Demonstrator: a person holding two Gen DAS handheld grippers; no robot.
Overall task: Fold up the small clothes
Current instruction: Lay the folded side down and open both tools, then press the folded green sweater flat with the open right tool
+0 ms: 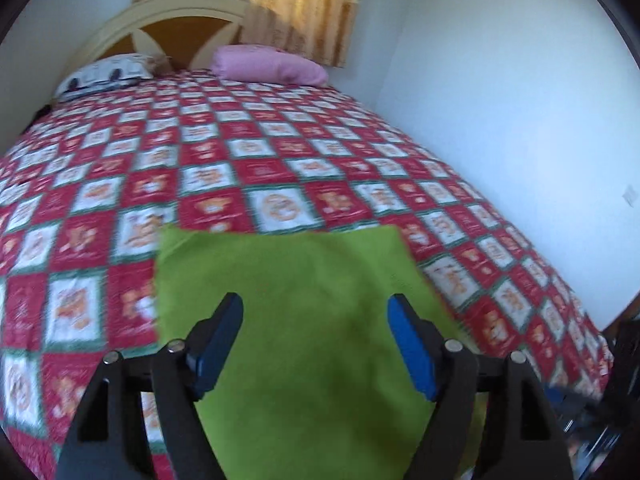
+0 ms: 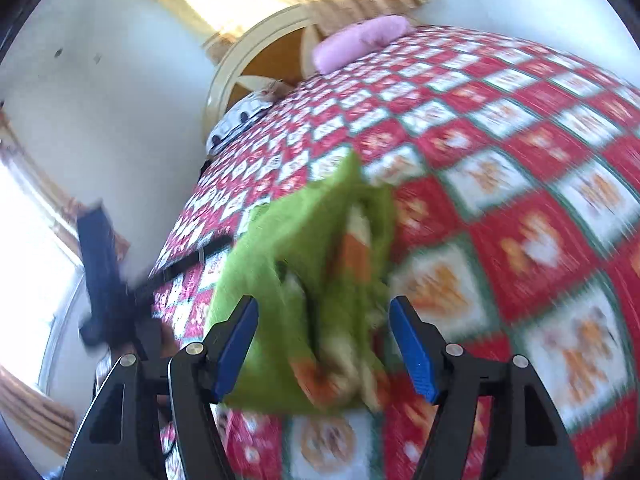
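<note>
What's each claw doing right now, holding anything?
Left claw: open, above the green cloth, gripping nothing.
Right claw: open, bunched part of the cloth lies between its fingers, not clamped.

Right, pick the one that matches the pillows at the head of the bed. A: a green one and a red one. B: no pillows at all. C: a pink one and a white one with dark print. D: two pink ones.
C: the left wrist view shows a pink pillow beside a white pillow with dark print, both against the headboard.
</note>
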